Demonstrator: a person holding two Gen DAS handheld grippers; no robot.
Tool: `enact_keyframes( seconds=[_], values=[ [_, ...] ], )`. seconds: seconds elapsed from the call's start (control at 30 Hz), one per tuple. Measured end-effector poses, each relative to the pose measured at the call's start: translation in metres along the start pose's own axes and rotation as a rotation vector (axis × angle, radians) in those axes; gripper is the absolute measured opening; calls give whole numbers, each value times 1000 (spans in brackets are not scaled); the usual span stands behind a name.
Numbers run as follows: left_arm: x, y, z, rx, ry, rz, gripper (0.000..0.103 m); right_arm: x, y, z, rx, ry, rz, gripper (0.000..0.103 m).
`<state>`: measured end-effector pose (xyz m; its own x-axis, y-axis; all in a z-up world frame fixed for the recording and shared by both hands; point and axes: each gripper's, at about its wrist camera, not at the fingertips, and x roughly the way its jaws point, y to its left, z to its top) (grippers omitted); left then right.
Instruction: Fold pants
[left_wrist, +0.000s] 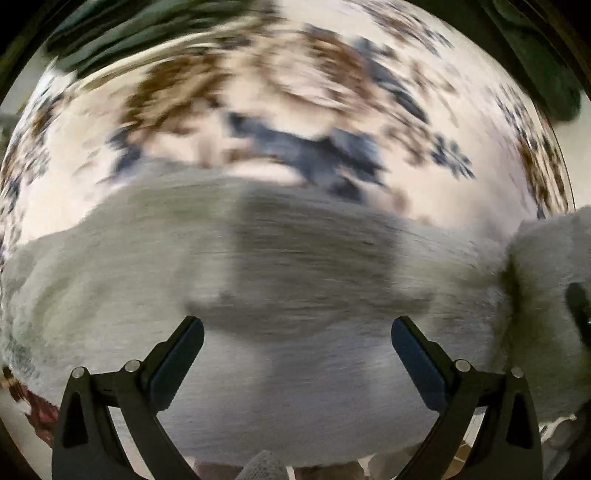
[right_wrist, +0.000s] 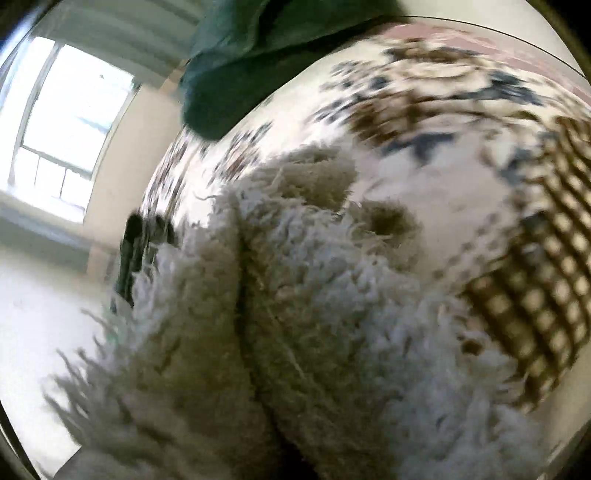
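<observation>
The pants are pale grey and fluffy. In the left wrist view they (left_wrist: 295, 266) lie spread across the patterned surface, blurred by motion, with a raised fold at the right edge. My left gripper (left_wrist: 297, 332) is open and empty just above the pants. In the right wrist view the shaggy pants fabric (right_wrist: 295, 332) fills the lower frame right up against the camera and hides my right gripper's fingers. A dark gripper part (right_wrist: 133, 251) shows at the left behind the fabric.
A cream cover with brown and blue flower patterns (left_wrist: 295, 92) lies under the pants. A dark green cloth (right_wrist: 251, 59) lies at the far edge of it. A bright window (right_wrist: 70, 122) and a pale wall are at the left.
</observation>
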<state>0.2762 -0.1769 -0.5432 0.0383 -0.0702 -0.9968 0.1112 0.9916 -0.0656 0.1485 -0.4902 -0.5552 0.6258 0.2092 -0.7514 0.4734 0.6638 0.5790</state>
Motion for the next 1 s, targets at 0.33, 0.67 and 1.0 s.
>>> enact_keyframes(
  seconds=[0.33,0.67,1.0],
  values=[
    [-17,173,-32,-173,5,119,103,115,146,-149,-316,255,-30,18],
    [-34,211,-30,-253,0,-68,103,92,159,-163,-173,492,119,81],
    [-18,114,-14,-122,13,-186,103,28,67,-92,-16,384,-155,82]
  ],
)
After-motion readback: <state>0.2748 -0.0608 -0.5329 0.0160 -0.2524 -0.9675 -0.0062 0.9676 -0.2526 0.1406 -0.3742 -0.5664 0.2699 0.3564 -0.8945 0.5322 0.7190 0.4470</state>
